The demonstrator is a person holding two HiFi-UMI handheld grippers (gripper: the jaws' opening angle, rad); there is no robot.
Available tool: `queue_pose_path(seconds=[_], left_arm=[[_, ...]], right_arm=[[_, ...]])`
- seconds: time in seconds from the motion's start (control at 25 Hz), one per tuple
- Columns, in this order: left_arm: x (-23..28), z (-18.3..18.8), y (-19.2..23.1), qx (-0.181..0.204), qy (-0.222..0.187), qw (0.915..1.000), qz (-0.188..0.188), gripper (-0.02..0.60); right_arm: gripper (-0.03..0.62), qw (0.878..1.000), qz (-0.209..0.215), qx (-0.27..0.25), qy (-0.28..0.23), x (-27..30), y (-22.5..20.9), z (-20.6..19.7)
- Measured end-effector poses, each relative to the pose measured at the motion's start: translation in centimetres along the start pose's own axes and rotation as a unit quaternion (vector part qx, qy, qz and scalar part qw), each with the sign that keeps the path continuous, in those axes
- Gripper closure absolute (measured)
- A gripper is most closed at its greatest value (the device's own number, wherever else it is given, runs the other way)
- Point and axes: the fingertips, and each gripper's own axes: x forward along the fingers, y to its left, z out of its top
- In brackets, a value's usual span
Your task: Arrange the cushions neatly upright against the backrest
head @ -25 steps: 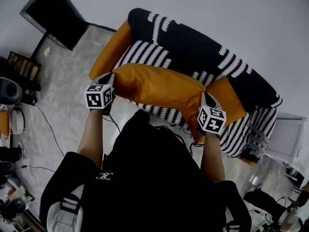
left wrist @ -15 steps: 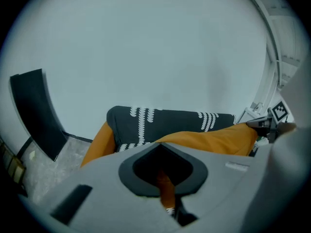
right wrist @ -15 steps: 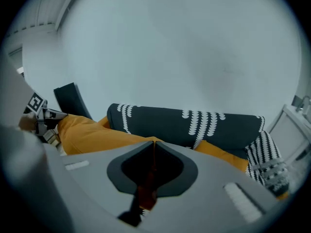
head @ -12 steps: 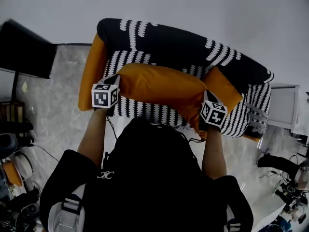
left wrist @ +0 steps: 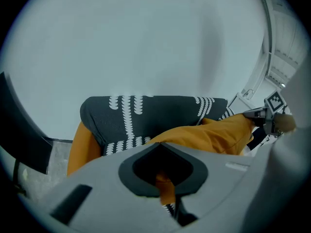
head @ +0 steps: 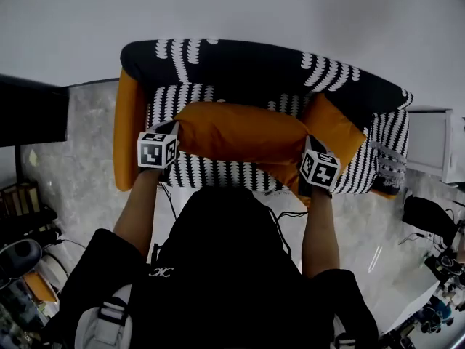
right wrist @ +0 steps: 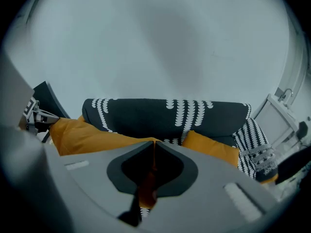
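Orange padding (head: pixel 127 137) runs down the left end of the sofa (head: pixel 240 67), whose cover is black with white scalloped stripes. The left tool (head: pixel 174 131) has its jaws closed on the left corner of a long orange cushion (head: pixel 240 133), with a fold of cloth pinched between them. This cushion stretches lengthwise over the seat, in front of the backrest. The right tool (head: pixel 306 147) is clamped on its right corner in the same way. A smaller orange cushion (head: pixel 336 133) leans in the sofa's right back corner, just beside the long cushion's right end. A white cabinet (head: pixel 429 147) stands past the sofa's right end.
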Motion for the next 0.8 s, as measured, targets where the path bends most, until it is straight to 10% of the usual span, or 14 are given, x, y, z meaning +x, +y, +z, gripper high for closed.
queue_pose_path(seconds=[0.52, 0.8], left_arm=[[6.8, 4.5, 4.6, -0.001, 0.020, 0.9997, 0.010, 0.574], [10.8, 8.3, -0.9, 0.007, 0.035, 0.9994, 0.001, 0.574]], right_arm=[[0.574, 1.000, 0.003, 0.009, 0.027, 8.2, 0.8, 2.8], [0.572, 0.999, -0.006, 0.018, 0.036, 10.0, -6.5, 5.8]])
